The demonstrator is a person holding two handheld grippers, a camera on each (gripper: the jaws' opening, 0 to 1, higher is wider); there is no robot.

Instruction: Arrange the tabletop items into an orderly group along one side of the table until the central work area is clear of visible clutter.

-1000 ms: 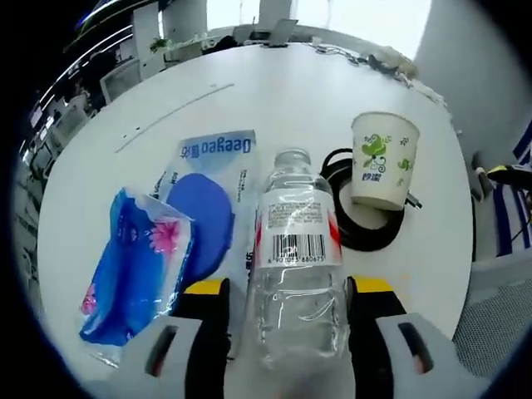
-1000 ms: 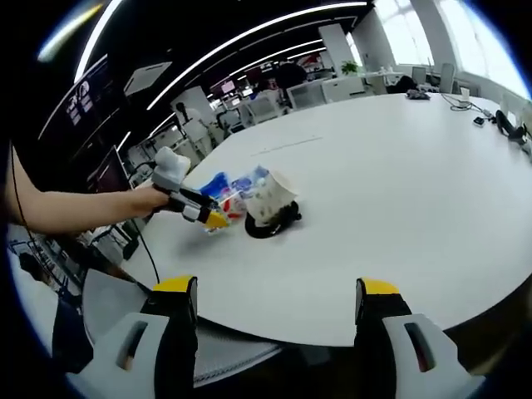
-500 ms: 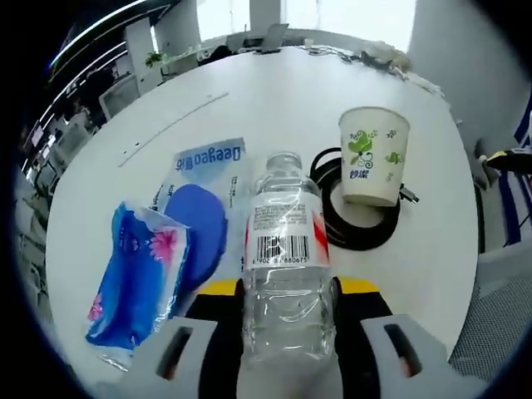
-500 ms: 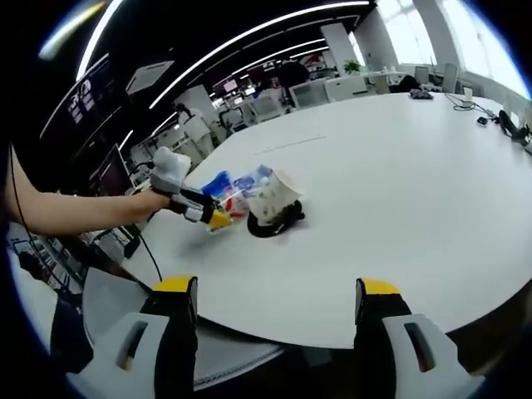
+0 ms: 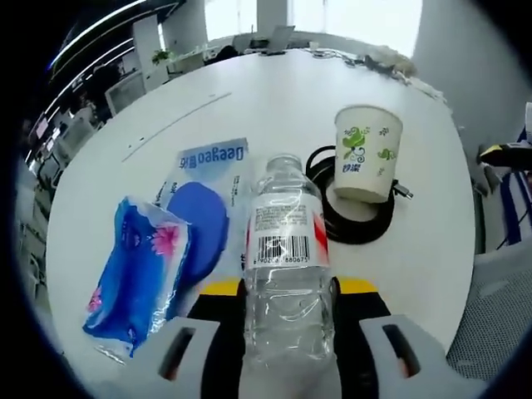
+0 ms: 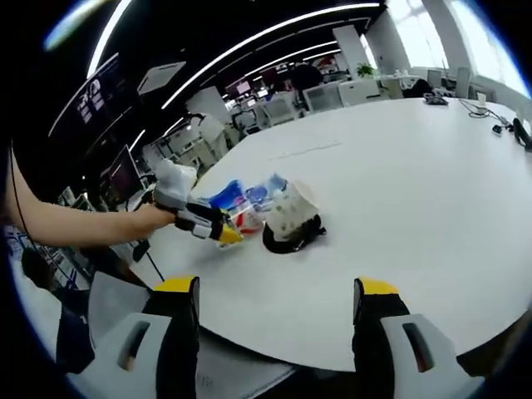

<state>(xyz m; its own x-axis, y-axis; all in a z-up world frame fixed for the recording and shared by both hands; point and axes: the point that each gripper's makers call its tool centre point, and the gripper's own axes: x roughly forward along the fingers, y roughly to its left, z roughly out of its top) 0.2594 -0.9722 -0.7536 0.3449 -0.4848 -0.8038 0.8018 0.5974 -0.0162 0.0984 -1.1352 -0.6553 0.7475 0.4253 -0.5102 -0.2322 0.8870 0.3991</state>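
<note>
Clear bottle [image 5: 287, 283] clamped in left tool [image 5: 283, 291], cup [image 5: 366, 153] and cable [image 5: 353, 218] beyond; right tool [image 6: 270, 295] apart.

We cannot see the base of the clear plastic water bottle [image 5: 288, 283], and the coiled black cable [image 5: 353, 218] lies partly behind the white paper cup [image 5: 365, 153].

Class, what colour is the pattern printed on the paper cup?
Green, on the white paper cup; it shows best in the left gripper view.
</note>
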